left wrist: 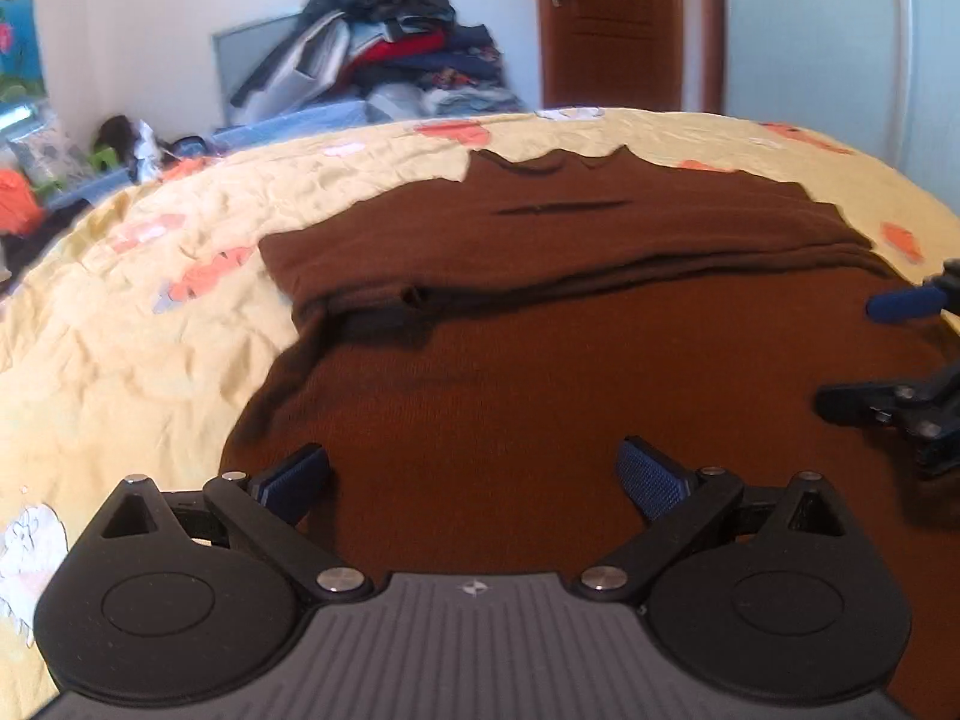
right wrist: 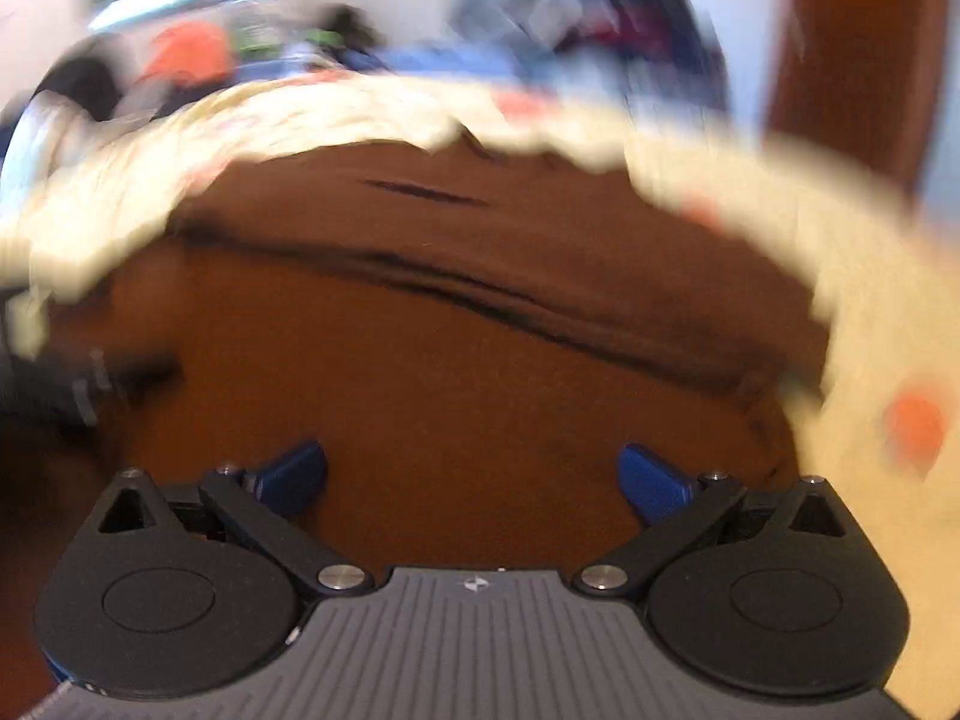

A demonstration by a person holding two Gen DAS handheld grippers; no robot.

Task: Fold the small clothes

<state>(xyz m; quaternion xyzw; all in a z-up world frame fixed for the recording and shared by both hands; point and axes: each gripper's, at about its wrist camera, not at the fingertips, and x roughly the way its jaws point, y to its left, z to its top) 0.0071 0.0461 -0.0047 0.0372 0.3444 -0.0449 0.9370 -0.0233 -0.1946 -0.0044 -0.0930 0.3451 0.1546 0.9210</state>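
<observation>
A brown knit garment [left wrist: 540, 312] lies on the yellow bedspread [left wrist: 138, 312], its far part doubled over with the fold edge running across the middle. My left gripper [left wrist: 474, 480] is open and empty over the near part of the garment. My right gripper [right wrist: 474, 480] is open and empty too, over the same garment [right wrist: 468, 330]; that view is blurred by motion. The right gripper also shows at the right edge of the left wrist view [left wrist: 870, 354], jaws apart. The left gripper shows as a dark blur at the left of the right wrist view [right wrist: 120, 378].
A heap of clothes [left wrist: 384, 48] is stacked against the far wall beyond the bed. A brown door [left wrist: 612, 24] stands at the back right. Clutter and an orange item [left wrist: 18, 198] lie off the bed's left side. The bedspread extends left and right of the garment.
</observation>
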